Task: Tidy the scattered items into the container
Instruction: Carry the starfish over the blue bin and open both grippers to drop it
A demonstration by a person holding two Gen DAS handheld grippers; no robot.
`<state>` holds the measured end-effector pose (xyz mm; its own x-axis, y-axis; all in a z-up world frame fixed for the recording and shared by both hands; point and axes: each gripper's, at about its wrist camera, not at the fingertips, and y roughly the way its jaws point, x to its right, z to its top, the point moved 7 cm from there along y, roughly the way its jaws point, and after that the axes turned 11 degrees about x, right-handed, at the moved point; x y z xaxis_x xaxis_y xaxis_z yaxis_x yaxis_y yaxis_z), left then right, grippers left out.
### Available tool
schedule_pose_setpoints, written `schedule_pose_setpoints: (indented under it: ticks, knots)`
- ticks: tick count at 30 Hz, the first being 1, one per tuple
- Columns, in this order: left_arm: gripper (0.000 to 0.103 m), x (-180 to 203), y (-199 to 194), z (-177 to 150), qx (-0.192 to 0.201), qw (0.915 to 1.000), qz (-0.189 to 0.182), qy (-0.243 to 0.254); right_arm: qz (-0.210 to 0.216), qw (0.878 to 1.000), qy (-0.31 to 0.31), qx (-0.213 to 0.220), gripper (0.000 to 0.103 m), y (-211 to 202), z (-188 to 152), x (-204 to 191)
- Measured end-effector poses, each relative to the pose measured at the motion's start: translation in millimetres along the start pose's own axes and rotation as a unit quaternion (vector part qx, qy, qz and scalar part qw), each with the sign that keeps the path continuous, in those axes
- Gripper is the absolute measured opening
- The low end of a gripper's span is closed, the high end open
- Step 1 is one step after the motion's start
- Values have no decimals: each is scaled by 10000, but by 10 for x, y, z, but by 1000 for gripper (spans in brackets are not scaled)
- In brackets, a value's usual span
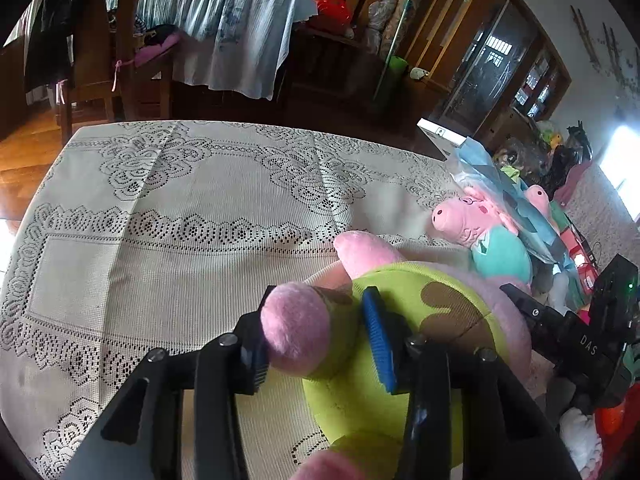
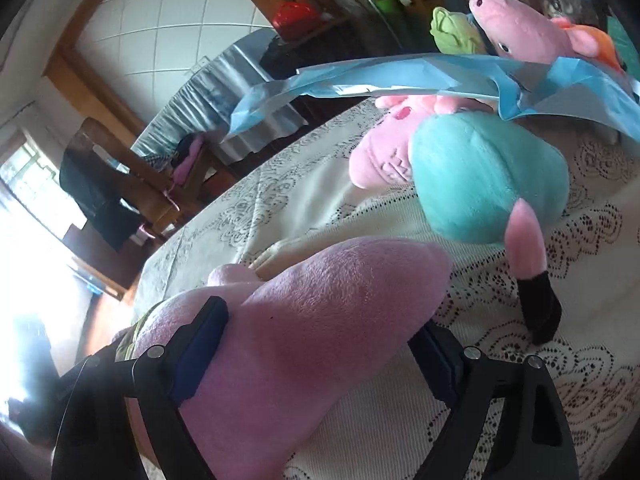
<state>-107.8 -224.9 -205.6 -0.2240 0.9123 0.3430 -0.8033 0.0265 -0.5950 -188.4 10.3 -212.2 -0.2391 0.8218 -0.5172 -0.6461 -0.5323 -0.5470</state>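
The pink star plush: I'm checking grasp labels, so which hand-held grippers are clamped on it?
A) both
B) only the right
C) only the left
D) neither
A: the left hand-held gripper pinches a limb of the pink star plush at its green shorts, and the right hand-held gripper grips another pink limb of it.

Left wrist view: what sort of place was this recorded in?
Probably a lived-in home dining or living room: a lace tablecloth, a wooden chair by a second cloth-draped table, and glass-fronted wooden cabinets.
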Motion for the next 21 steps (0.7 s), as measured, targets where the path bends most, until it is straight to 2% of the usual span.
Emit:
schedule_pose_setpoints:
  ticks: [4,7,10,13,14,15,16,19,21]
  knots:
    - [43,13,-42,0,69,9998,-181,-4,75,9998,163,-41,88,-29,-66,106]
    - [56,25,-39,2,138,9998,-134,55,131,9994,320,-68,88,-35,-107,208]
    - [65,-47,33,-9,59,9993,-199,-299,153,9993,348,-69,88,-30,-126,254]
    - [66,-101,91,-23,-15,9968,-465,-648,201,9990,394,-53,88,-12,-130,264]
    - [63,-66,65,-21,40,9970,-502,-585,231,9990,379,-36,88,-14,-129,258]
    - [44,-29,37,-18,97,9972,-538,-519,261,9990,364,-19,88,-16,-129,253]
    - [40,8,10,-16,153,9972,-573,-452,291,9990,349,-1,88,-19,-129,247]
    - [35,53,-130,-16,232,9986,-319,-341,382,9991,15,191,88,-182,-107,88]
    - [35,33,-275,-12,311,9980,-377,-394,444,9984,-131,318,87,-283,-97,-4]
